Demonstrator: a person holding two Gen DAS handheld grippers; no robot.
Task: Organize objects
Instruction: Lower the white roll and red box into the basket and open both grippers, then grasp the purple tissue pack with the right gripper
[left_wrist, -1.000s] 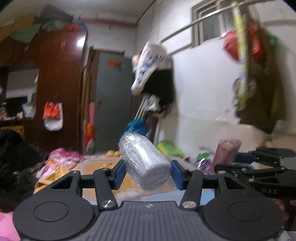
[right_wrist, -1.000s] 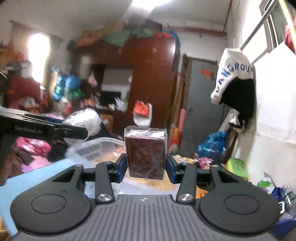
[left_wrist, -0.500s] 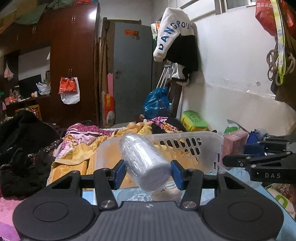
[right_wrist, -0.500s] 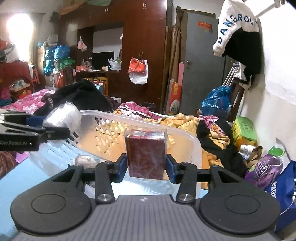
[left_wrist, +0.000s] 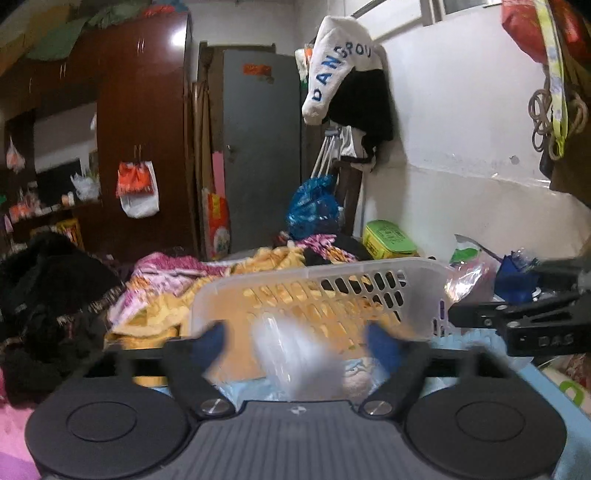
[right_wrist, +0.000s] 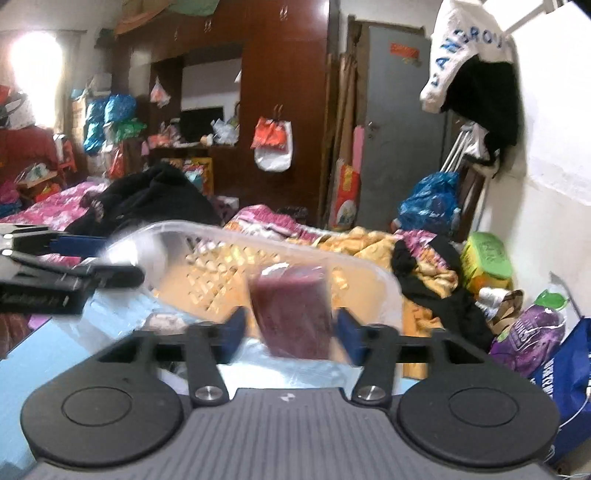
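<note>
My left tongs (left_wrist: 297, 341) stand wide apart, the blue pads (left_wrist: 210, 341) clear of the plastic-wrapped white roll (left_wrist: 291, 356), which shows as a blur between them, over the near edge of the white slotted basket (left_wrist: 332, 284). A small pale lump (left_wrist: 354, 376) lies on the basket floor just right of the roll. Further right, my right tongs (right_wrist: 291, 332) are also parted, with a slim gap on either side of the dark red wrapped box (right_wrist: 293, 310); it too is blurred, so I cannot tell whether a pad touches it. It sits in front of the basket's rim (right_wrist: 258, 240), above the light blue surface (right_wrist: 55, 354).
</note>
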